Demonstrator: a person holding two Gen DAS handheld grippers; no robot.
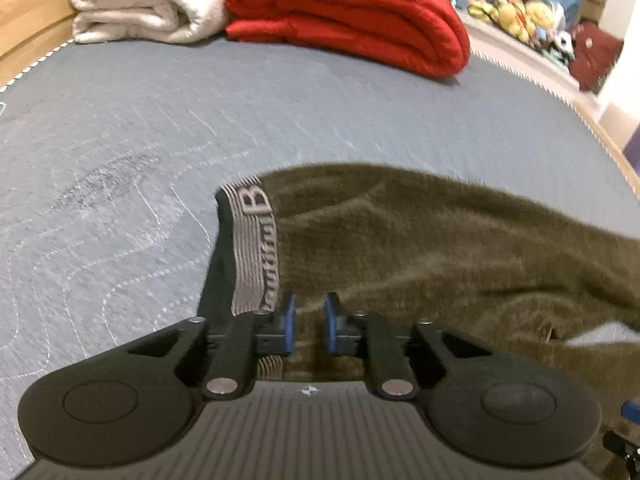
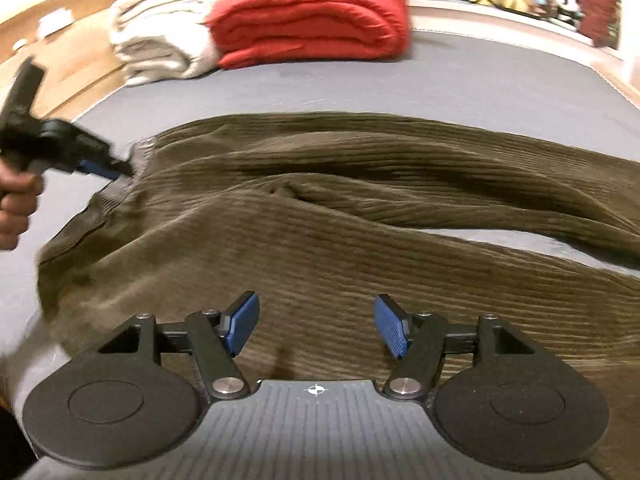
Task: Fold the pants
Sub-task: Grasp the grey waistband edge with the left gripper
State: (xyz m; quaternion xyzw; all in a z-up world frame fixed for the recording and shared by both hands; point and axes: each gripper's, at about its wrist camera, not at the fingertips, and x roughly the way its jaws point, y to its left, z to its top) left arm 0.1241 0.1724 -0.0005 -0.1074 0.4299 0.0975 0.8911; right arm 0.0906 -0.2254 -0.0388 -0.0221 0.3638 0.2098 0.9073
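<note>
Olive corduroy pants (image 1: 420, 240) lie spread on the grey mattress (image 1: 160, 120), legs running right. Their grey striped waistband (image 1: 252, 248) with lettering stands up at the left. My left gripper (image 1: 310, 326) sits over the fabric right beside the waistband, its blue pads a narrow gap apart with cloth between them; it also shows in the right wrist view (image 2: 120, 170) at the waistband corner. My right gripper (image 2: 316, 326) is wide open just above the near leg of the pants (image 2: 340, 220), holding nothing.
A folded red blanket (image 1: 348, 12) and a rolled cream blanket (image 1: 140, 4) lie at the far end of the mattress. Plush toys (image 1: 516, 12) sit on a shelf at the far right. A wooden frame (image 2: 60, 28) borders the left side.
</note>
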